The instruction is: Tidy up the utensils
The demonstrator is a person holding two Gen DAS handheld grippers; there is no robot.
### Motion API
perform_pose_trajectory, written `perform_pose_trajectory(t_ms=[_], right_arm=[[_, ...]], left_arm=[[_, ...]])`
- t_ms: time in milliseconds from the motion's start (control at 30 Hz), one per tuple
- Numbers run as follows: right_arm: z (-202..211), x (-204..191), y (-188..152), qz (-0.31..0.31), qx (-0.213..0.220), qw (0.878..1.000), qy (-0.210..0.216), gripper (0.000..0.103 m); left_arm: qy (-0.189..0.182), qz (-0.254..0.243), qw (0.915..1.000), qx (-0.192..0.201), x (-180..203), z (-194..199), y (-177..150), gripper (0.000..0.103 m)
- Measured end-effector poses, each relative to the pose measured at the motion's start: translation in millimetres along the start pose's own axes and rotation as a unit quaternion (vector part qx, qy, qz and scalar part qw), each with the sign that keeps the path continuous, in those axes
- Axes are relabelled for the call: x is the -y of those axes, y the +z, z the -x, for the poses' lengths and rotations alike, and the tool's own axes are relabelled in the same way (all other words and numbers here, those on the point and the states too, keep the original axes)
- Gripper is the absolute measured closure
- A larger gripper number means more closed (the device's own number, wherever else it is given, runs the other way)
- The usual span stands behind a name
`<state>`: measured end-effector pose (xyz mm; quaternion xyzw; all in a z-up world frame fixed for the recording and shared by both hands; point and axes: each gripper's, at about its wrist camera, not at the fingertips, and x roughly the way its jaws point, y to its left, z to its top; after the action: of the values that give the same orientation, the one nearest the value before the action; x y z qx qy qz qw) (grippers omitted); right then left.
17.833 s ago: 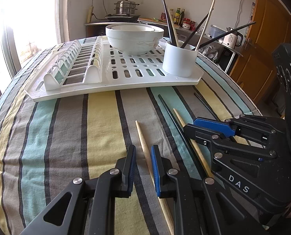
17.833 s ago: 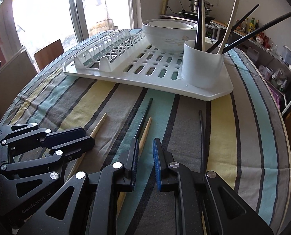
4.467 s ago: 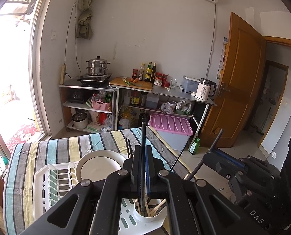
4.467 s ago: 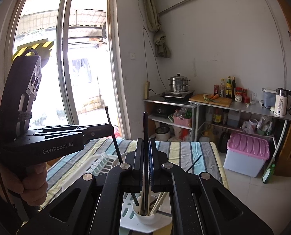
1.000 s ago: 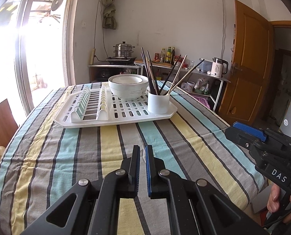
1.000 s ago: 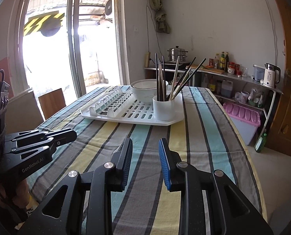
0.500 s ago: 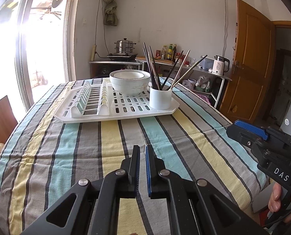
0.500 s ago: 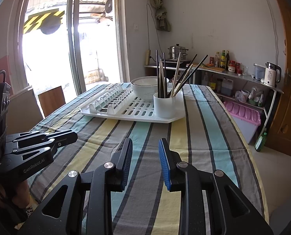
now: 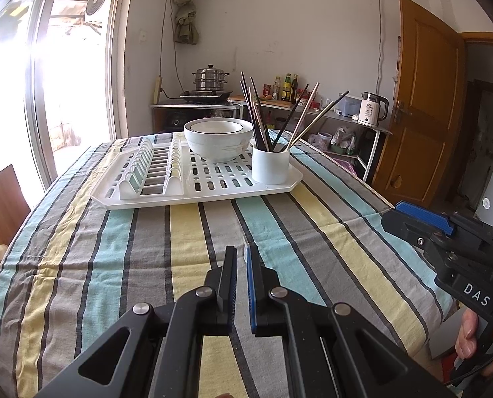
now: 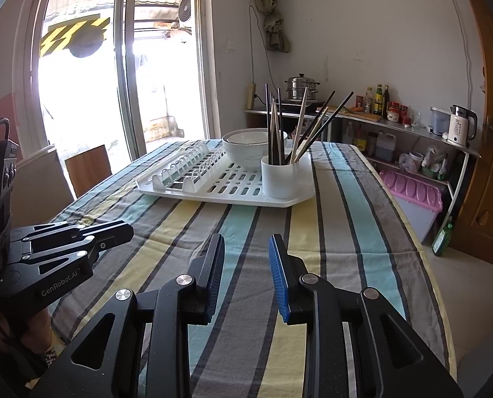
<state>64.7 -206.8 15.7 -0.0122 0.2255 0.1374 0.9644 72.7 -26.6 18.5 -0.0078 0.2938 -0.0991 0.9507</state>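
Note:
Several black and wooden chopsticks point(image 9: 281, 117) point(image 10: 299, 126) stand in a white cup point(image 9: 270, 166) point(image 10: 280, 176) on the near right corner of a white dish rack point(image 9: 153, 179) point(image 10: 213, 179). My left gripper point(image 9: 240, 258) hovers over the striped tablecloth well short of the rack, its jaws a narrow gap apart with nothing between them. My right gripper point(image 10: 246, 248) is open and empty, also short of the rack; it shows at the right in the left wrist view point(image 9: 422, 222). The left gripper shows at the left in the right wrist view point(image 10: 113, 229).
A white bowl point(image 9: 218, 139) point(image 10: 246, 147) sits on the rack behind the cup. The striped tablecloth point(image 9: 113, 258) covers the table. A wooden chair point(image 10: 87, 165) stands at the left. Kitchen shelves point(image 10: 412, 152) and a pink bin point(image 10: 412, 195) lie beyond the right edge.
Both grippers have edged forward and a little lower toward the rack. The jaws stand as they did half a second ago.

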Motion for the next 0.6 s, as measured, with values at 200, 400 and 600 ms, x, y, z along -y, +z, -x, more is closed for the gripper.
perform_pose_trajectory(t_ms=[200,400,600], right_arm=[[0.2,-0.1,0.1,0.000,-0.002,1.000,-0.001,0.074],[-0.2,-0.1,-0.4,-0.001,-0.002,1.000,0.000,0.074],[-0.4,-0.3,-0.5,0.000,-0.002,1.000,0.000,0.074]], left_arm=[[0.000,0.000,1.0000,0.000,-0.1,-0.2,-0.1,0.098],[-0.001,0.000,1.0000,0.000,0.0,-0.2,-0.2,0.099],[0.000,-0.001,1.0000,0.000,0.5,-0.2,-0.5,0.099]])
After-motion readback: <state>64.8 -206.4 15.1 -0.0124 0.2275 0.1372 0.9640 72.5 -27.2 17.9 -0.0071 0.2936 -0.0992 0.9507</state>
